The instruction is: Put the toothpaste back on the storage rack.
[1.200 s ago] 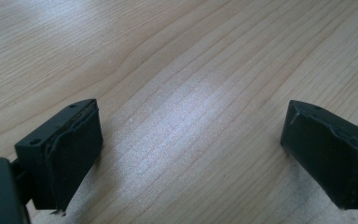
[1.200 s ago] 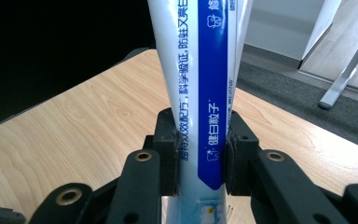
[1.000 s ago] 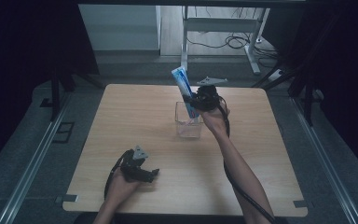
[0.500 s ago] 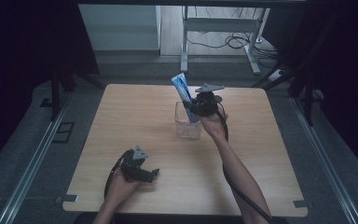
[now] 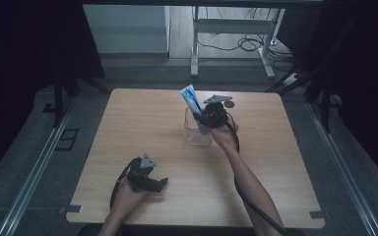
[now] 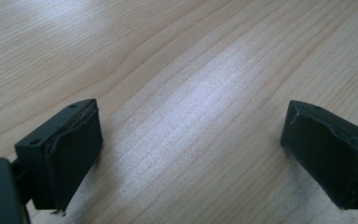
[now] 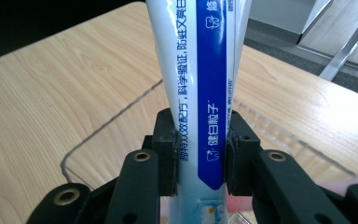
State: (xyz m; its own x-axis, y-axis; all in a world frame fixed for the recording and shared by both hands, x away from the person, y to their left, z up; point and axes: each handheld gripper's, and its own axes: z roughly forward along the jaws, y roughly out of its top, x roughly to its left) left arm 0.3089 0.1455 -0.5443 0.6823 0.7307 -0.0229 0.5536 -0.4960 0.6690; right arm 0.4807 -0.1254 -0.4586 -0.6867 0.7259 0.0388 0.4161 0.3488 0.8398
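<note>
On my high view the right tongs (image 5: pixel 207 119) sit over the clear container (image 5: pixel 198 132), which stands on the bench (image 5: pixel 142 118) a little toward twelve o'clock from its middle. They are clenched on the toothpaste tube (image 5: pixel 191 98), whose white and blue body rises out of the container and leans toward eleven o'clock. The grey three-cornered plate on top of these tongs points toward two o'clock, and my right forearm runs back from them toward five o'clock.

Through the right gripper view I see the toothpaste tube (image 7: pixel 200 74) pinched between the two black jaws of the right tongs (image 7: pixel 199 151), both pads pressed against its sides. The tube stands upright in this view, with a blue stripe and printed characters running along it. Behind and below it the rim of the clear container (image 7: pixel 116 116) traces a thin line across the bench (image 7: pixel 56 88). I cannot tell from here whether the tube's lower end touches the container's floor.

The left tongs (image 5: pixel 150 181) rest low at about seven o'clock on the bench, well apart from the container. In the left gripper view the left tongs (image 6: pixel 191 154) are released, jaws spread wide with bare wood grain of the bench (image 6: pixel 186 70) between them.
</note>
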